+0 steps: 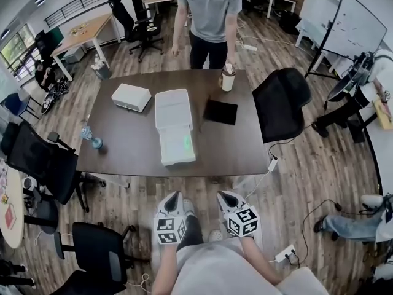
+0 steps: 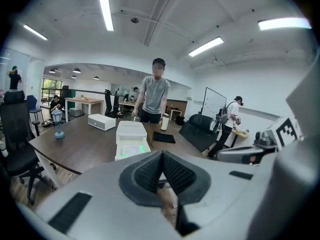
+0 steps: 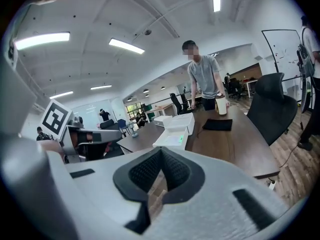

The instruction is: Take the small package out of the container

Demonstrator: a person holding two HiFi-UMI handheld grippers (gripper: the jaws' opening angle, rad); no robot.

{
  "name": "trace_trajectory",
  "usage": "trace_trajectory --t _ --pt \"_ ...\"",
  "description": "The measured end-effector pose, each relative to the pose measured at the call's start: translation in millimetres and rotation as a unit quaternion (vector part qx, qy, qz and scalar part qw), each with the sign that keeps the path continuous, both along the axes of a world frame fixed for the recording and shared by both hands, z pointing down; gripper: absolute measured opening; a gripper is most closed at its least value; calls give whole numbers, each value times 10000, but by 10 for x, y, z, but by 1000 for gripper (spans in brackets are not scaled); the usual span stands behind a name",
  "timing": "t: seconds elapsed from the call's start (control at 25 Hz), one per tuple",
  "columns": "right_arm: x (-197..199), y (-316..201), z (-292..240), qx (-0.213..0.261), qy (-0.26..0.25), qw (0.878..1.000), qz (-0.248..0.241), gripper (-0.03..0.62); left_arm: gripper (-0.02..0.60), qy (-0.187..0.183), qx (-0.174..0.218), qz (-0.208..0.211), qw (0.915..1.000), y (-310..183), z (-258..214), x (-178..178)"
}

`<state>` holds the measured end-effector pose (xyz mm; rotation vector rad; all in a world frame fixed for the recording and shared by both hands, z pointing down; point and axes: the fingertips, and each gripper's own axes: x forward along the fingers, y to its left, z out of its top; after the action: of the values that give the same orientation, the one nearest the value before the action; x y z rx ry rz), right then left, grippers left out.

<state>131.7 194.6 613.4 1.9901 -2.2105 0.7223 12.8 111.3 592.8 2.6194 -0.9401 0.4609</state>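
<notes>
A dark brown surface (image 1: 129,140) stands in the middle of an open office with a wood-plank floor (image 1: 307,177). Near its centre lies the white container (image 1: 172,106), opened out lengthwise, with its lid half toward the far side. The small package (image 1: 186,144) shows as a pale flat thing with a green tint in the near half, close to the near edge of the surface.

To the left of the container, apart from it, sits a closed white box (image 1: 131,97). A black mat (image 1: 220,112) lies just to the right of the container. A clear bottle (image 1: 92,137) stands near the left edge. At the far edge a standing person (image 1: 209,11) in a grey shirt has a hand on a pale cup (image 1: 228,78).

One black office chair (image 1: 281,103) stands at the right end of the surface and another (image 1: 40,158) at the left end. A whiteboard (image 1: 353,26) stands at the upper right, and a light wooden desk (image 1: 86,32) at the upper left. A white power strip (image 1: 272,163) with its cable lies on the floor under the right corner.

The left gripper (image 1: 174,198) and the right gripper (image 1: 228,198) are side by side short of the near edge, well apart from the container. Both have their jaws closed with nothing between them.
</notes>
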Motion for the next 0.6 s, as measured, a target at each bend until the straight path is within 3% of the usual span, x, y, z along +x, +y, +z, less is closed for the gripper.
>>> trace_trajectory --t 0.6 --pt "-108 -1829 244 -404 -20 9969 -670 6 5 -128 -147 106 9998 -1738 164 111"
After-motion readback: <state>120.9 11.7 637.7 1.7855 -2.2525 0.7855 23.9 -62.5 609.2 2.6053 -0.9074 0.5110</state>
